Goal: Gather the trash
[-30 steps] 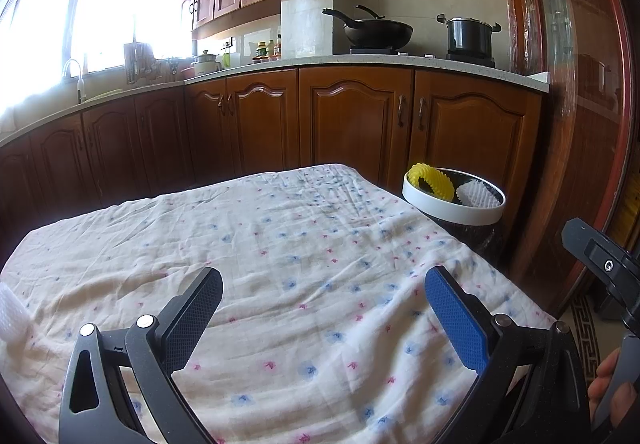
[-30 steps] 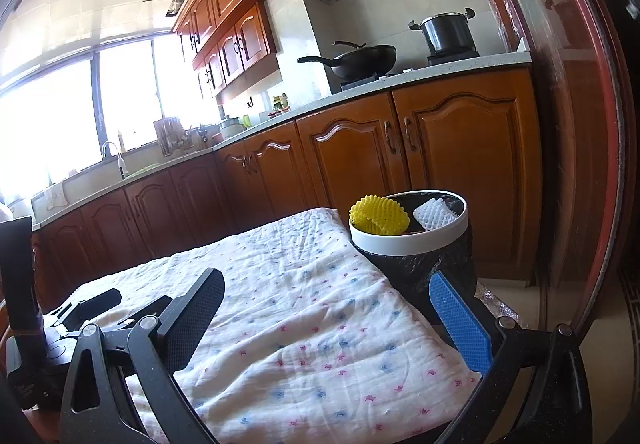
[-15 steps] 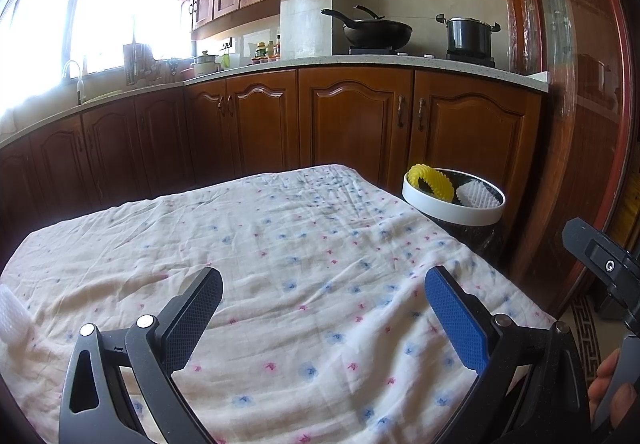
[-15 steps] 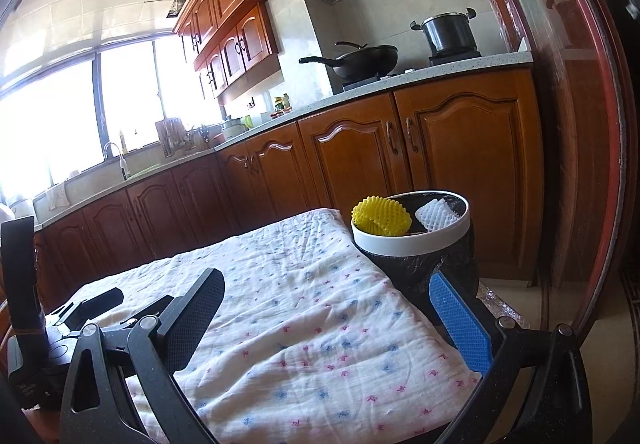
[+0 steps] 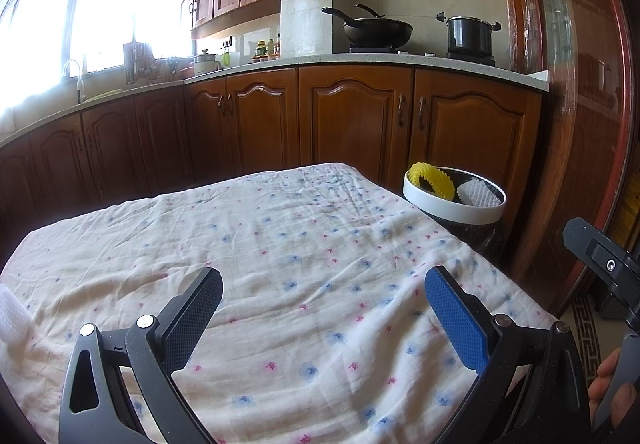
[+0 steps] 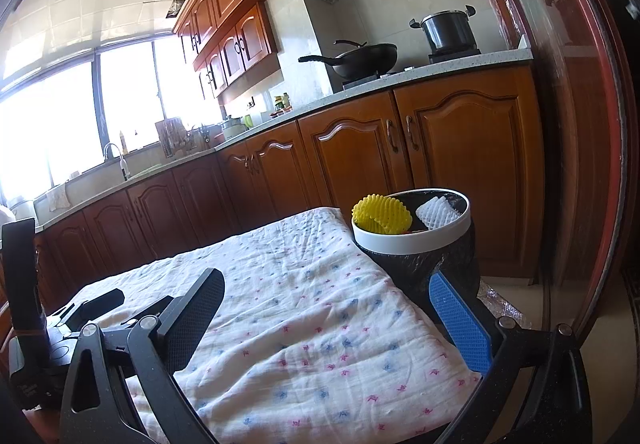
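Left wrist view: white foam wrap (image 5: 12, 314) at desk's (image 5: 280, 264) left edge.
Handling: likely light, squashy; pinch mid-body.
Left tool (image 5: 324, 294): open, empty.
Right tool (image 6: 328, 298): open, empty.

My left gripper (image 5: 323, 308) hangs over the tabletop (image 5: 280, 252), fingers (image 5: 456, 318) spread wide, nothing between them. Beyond the tabletop's far right corner stands the bin (image 5: 454, 206), holding a yellow foam net (image 5: 434, 180) and a white one (image 5: 478, 194).
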Demonstrator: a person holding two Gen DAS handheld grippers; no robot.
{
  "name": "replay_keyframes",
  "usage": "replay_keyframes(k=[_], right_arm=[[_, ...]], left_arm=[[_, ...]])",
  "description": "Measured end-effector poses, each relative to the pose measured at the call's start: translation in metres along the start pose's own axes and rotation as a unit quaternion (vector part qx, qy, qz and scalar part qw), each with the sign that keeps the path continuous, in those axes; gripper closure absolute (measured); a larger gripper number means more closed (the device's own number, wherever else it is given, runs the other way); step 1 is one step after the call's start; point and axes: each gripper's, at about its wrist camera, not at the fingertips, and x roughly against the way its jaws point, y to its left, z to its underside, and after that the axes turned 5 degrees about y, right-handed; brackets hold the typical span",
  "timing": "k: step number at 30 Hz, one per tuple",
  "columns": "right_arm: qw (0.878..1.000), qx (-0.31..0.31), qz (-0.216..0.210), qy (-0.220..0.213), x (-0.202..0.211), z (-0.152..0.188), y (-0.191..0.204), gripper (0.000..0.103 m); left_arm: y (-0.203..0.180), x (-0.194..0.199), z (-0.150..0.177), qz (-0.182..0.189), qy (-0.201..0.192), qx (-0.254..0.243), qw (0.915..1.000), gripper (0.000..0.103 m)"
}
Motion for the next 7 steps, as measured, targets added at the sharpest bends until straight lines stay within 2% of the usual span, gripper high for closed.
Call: replay_keyframes(k=[7], right_arm=[[1.000,-0.001,0.000,0.003,-0.0015,0.0012,0.0010,0.000]], left_arm=[[0.0040,-0.0010,0.0008,0.007,0.001,0.005,1.0000,0.001]])
